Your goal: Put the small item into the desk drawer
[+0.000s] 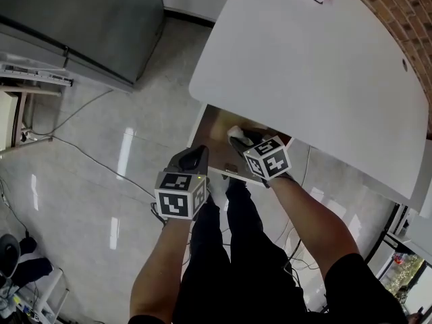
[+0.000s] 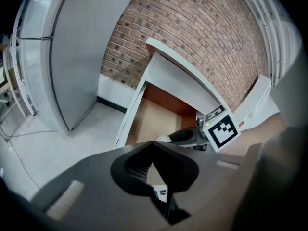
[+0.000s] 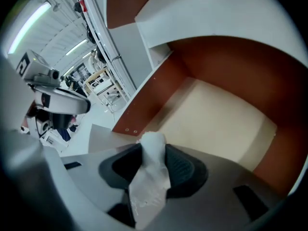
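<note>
The small item (image 3: 150,177) is a crumpled white piece, pinched upright between the jaws of my right gripper (image 3: 153,153). In the head view that gripper (image 1: 237,137) hangs over the open desk drawer (image 1: 217,128) and the white item (image 1: 235,131) pokes out at its tip. The drawer has a beige floor (image 3: 216,124) and brown side walls, and nothing lies in it. My left gripper (image 1: 196,155) is shut and holds nothing, just left of the drawer's white front edge (image 1: 233,175). From the left gripper view, its tips (image 2: 153,146) meet, with the drawer (image 2: 154,119) and the right gripper (image 2: 185,136) beyond.
The white desk top (image 1: 317,79) overhangs the drawer's back. A grey cabinet (image 1: 81,25) stands at the far left, cables (image 1: 81,154) trail over the shiny floor, and a brick wall (image 1: 405,19) runs behind the desk. The person's legs (image 1: 236,235) stand right before the drawer.
</note>
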Tool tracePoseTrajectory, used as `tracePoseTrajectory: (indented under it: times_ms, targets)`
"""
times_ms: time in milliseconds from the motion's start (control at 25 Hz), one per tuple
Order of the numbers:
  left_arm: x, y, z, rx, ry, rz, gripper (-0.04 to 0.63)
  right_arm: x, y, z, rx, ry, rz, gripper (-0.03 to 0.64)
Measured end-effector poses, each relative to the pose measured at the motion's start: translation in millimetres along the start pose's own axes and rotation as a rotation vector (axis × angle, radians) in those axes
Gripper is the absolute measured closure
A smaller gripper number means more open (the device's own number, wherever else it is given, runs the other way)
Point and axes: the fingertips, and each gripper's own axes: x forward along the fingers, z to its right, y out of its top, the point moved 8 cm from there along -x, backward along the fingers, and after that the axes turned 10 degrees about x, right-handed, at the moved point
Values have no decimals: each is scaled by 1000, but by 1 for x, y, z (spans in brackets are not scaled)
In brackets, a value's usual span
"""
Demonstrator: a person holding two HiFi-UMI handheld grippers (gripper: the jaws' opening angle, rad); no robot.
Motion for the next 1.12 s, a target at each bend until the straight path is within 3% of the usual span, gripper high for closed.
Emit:
tracePoseTrajectory:
  times_ms: [600,880,1120]
  targets:
    - [-18,-10,6,-4,11,-22,584,25,-19,15,2,-108,-108,459]
    - [-33,-13,11,-2,16,-29,584,24,2,28,-22,-216,-43,459]
    - [-45,-21,12,1,27,-67,584,14,-3,33,15,-218,-37,457]
